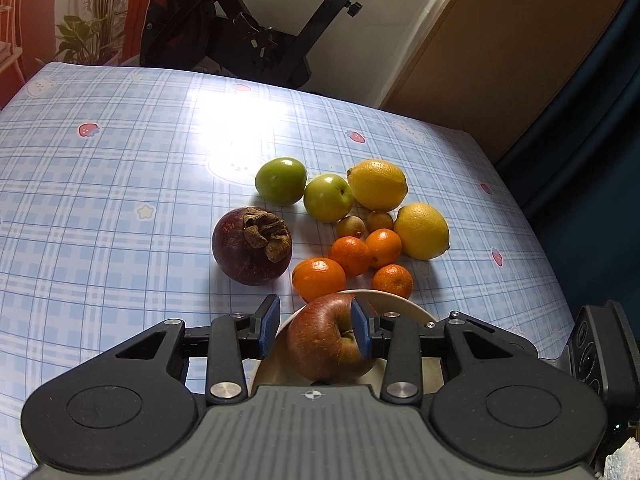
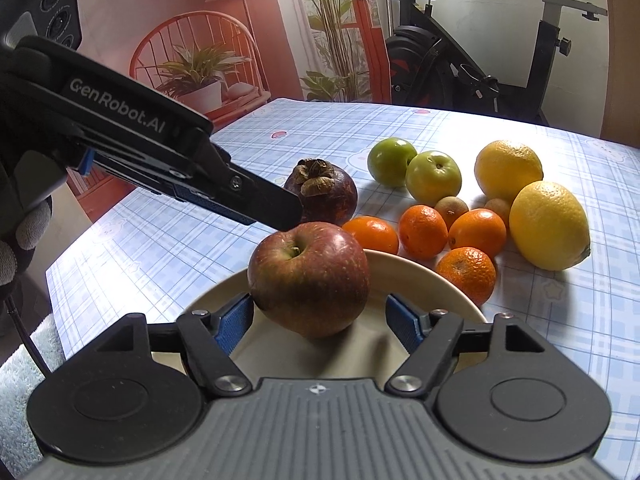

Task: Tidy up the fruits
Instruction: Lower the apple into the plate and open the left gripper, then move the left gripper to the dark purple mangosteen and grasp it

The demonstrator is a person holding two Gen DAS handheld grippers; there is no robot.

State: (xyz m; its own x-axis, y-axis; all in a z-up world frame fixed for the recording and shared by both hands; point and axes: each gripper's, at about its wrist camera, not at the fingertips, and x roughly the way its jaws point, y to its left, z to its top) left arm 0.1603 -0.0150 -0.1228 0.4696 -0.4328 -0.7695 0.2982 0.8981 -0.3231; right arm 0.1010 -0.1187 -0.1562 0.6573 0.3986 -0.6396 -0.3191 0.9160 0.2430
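A red apple [image 2: 309, 280] rests on a cream plate [image 2: 424, 276] at the table's near edge. My left gripper [image 1: 316, 326] hangs over the apple [image 1: 330, 342] with its blue pads apart; the left pad is clear of the fruit, the right pad overlaps its top. In the right wrist view the left gripper [image 2: 260, 204] tips sit just above the apple. My right gripper [image 2: 320, 320] is open, its pads either side of the apple's near face, holding nothing. Behind the plate [image 1: 394, 300] lie a mangosteen [image 1: 251, 246], two green fruits [image 1: 304, 188], two lemons [image 1: 396, 208] and several small oranges [image 1: 352, 262].
The table has a blue checked cloth [image 1: 120, 184]. Two small brown fruits [image 1: 364, 224] lie among the oranges. An exercise bike [image 2: 460, 60] stands behind the far edge. A wooden panel [image 1: 500, 48] is at the right. A towel [image 2: 20, 368] lies at the near left.
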